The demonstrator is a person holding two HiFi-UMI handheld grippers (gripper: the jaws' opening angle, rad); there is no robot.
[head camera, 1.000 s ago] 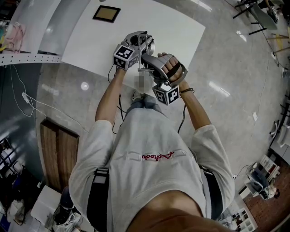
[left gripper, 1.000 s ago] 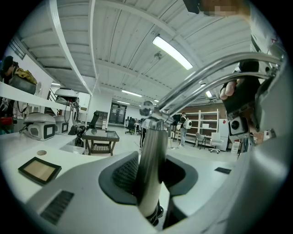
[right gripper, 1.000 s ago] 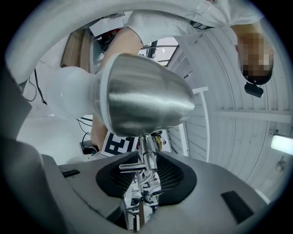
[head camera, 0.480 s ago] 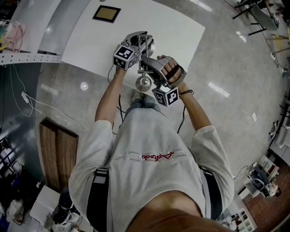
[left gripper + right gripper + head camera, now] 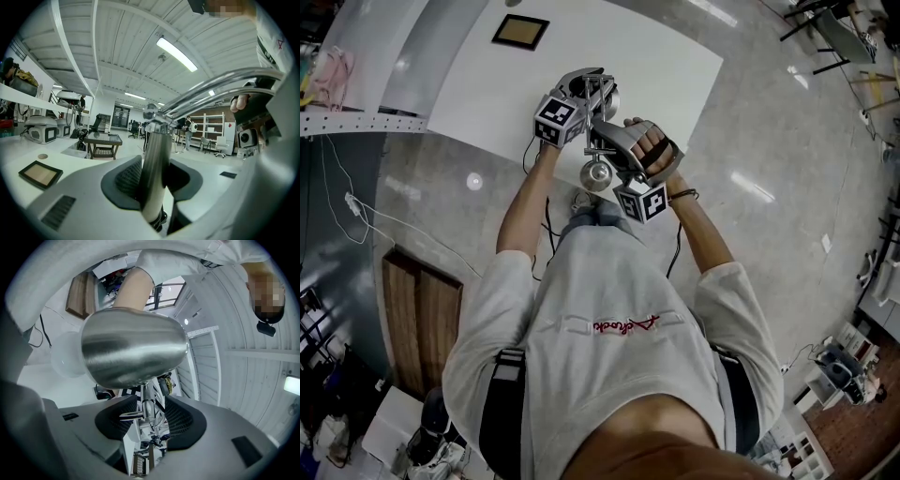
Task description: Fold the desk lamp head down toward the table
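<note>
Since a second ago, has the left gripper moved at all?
No. In the head view the left gripper sits in the same place as before, just inside the near edge of the white table.

Both arms reach forward, the left arm (image 5: pixel 520 211) fairly straight and the right arm (image 5: pixel 703 230) a little bent, so the two grippers meet close together at the lamp. The left gripper (image 5: pixel 152 176) points slightly downward, its jaws clamped on the lamp post (image 5: pixel 157 140) with a pad pressing each side. The right hand (image 5: pixel 652 145) wraps its fingers over the right gripper (image 5: pixel 150 420), held level right at the lamp head (image 5: pixel 131 350); its jaws are opening, the thin stem (image 5: pixel 147 404) between the pads but not pressed.
</note>
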